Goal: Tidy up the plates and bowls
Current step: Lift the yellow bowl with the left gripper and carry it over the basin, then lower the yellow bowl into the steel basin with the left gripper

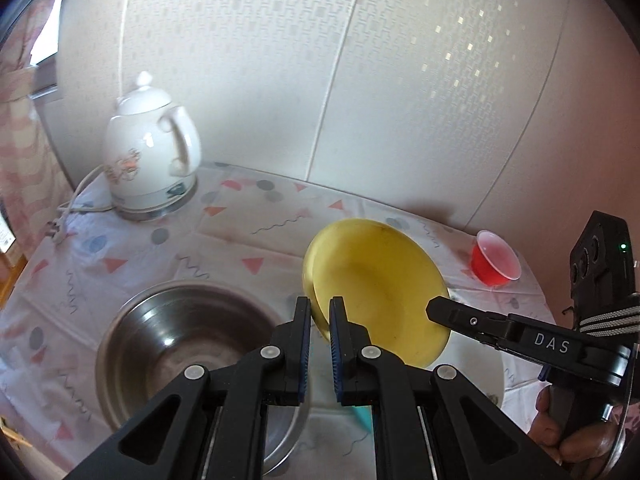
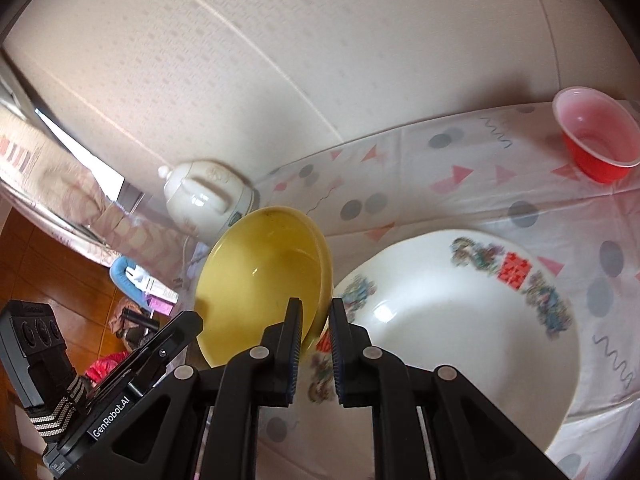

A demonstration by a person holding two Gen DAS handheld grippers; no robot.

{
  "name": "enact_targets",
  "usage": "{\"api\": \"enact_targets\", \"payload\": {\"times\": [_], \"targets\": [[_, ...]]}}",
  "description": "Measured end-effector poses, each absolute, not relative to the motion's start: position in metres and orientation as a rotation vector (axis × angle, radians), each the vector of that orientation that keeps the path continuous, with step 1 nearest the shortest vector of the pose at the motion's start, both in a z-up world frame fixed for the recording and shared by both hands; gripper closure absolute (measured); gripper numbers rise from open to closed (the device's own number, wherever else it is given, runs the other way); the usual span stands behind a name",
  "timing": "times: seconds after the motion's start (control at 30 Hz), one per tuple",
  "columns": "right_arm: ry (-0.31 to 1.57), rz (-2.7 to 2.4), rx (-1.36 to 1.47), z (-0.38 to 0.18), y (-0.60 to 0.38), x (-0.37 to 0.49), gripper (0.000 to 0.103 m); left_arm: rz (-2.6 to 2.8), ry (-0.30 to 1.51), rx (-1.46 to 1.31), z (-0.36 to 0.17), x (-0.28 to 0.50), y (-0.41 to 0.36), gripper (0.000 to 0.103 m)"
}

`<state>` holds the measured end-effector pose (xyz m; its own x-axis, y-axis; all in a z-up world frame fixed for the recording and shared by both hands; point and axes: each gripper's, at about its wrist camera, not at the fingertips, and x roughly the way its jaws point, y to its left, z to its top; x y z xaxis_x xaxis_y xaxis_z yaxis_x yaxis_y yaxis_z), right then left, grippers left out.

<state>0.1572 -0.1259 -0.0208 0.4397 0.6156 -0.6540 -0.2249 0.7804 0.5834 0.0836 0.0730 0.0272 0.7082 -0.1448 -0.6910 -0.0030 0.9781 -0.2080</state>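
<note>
**Mia:** Two grippers hold one yellow plate. The left gripper pinches the plate's near rim between its two black fingers. The right gripper pinches the rim on the other side.

**Ben:** Is the plate flat?

**Mia:** No. It is tilted up on its edge, up in the air over the table. From the left camera, the right gripper's black finger pokes in from the right and touches the plate's rim. A hand grips its handle low in the corner.

**Ben:** What is under the plate?

**Mia:** A big white plate with flower pictures and a red mark sits flat on the tablecloth, just beside the yellow plate and a bit under it. On the left camera, a shiny steel bowl sits to the left, close to the yellow plate.

**Ben:** Is there room to move?

**Mia:** Some. The cloth behind the steel bowl is bare up to the white kettle in the far corner. A red cup stands near the table's right edge, well apart from the plates. The wall is right behind the table.
</note>
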Motion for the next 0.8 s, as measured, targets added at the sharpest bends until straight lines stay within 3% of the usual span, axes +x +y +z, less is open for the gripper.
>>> {"api": "enact_targets", "payload": {"times": [0.8], "targets": [[1.024, 0.628, 0.353, -0.029, -0.068, 0.144, 0.094, 0.027, 0.836, -0.284, -0.007, 0.060, 0.132, 0.097]]}}
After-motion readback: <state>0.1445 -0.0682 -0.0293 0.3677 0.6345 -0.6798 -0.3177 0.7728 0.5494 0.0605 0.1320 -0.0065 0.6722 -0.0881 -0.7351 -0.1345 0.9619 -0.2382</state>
